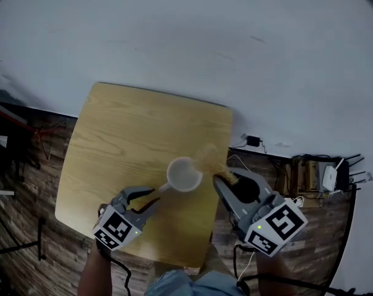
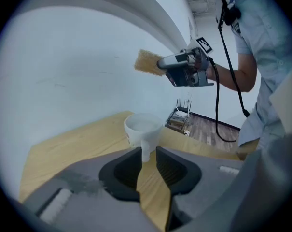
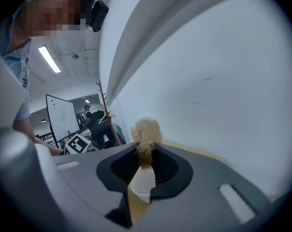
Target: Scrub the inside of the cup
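Head view: a white cup [image 1: 184, 174] stands upright on the table [image 1: 131, 128], towards its near right side, with the handle [image 1: 164, 187] pointing at the left gripper [image 1: 150, 197]. The right gripper [image 1: 227, 179] reaches in from the right, and a tan scrubber [image 1: 209, 159] projects from its tips beside the cup's rim; whether the two touch cannot be told here. Left gripper view: the handle [image 2: 145, 152] lies between the jaws of the left gripper [image 2: 148, 152], which are released, with a gap showing between the handle and one jaw. Only this view shows that the right gripper [image 2: 171, 67] is raised well above the cup [image 2: 143, 127], the scrubber [image 2: 147, 62] clear of the rim, and that a forearm [image 2: 229, 76] stretches out behind it with a cable [image 2: 218, 105] hanging down. Right gripper view: the jaws of the right gripper [image 3: 146, 154] are clenched on the fibrous scrubber [image 3: 146, 134], and the cup [image 3: 143, 182] shows white through the gap below them. Pose: both grippers are held low at the near edge of the table, the left one level with the handle and the right one angled in towards the cup.
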### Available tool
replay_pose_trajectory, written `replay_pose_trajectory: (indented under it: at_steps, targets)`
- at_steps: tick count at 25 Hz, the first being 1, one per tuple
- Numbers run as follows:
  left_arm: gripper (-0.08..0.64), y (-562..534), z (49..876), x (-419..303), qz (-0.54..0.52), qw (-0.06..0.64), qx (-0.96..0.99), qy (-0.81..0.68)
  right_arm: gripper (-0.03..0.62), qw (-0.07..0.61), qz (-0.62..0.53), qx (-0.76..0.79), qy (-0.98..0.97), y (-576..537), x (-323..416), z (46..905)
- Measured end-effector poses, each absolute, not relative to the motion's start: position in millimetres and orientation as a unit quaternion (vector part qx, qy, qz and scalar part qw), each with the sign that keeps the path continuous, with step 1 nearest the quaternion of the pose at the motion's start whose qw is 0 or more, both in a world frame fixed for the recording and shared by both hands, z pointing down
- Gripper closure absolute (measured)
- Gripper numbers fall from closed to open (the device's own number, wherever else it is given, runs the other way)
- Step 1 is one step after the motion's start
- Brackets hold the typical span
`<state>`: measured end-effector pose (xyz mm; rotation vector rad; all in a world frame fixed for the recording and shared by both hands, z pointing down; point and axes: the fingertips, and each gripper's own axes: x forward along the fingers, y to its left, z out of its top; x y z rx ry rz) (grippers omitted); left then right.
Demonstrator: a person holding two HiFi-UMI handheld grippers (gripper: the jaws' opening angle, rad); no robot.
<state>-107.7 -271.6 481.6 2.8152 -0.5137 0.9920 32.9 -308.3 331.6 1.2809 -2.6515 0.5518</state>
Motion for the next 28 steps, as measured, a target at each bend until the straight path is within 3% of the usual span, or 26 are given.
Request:
replay_pose_trajectory:
  at_steps: [10, 12, 18, 28]
  targets:
    - [0.464, -252.0, 336.7, -102.1, 0.135, 0.104, 0.915, -0.365, 0.525, 0.055, 0.119, 0.406, -0.904, -264.9, 29.6, 278.0]
    - [0.539, -248.1, 309.8, -95.7, 0.102, 0.095, 0.909, -0.393, 0.525, 0.057, 0.099, 0.407, -0.906, -257.3, 29.0, 268.4]
    - [0.540, -228.9, 258.4, -85.6, 0.081, 0.041, 0.863, -0.497, 0.525, 0.051, 0.057, 0.396, -0.915, -232.0, 20.1, 244.9]
    - [0.539, -206.1, 222.2, -73.7, 0.041, 0.018, 0.821, -0.569, 0.529, 0.061, 0.021, 0.385, -0.920, -211.0, 10.5, 231.5]
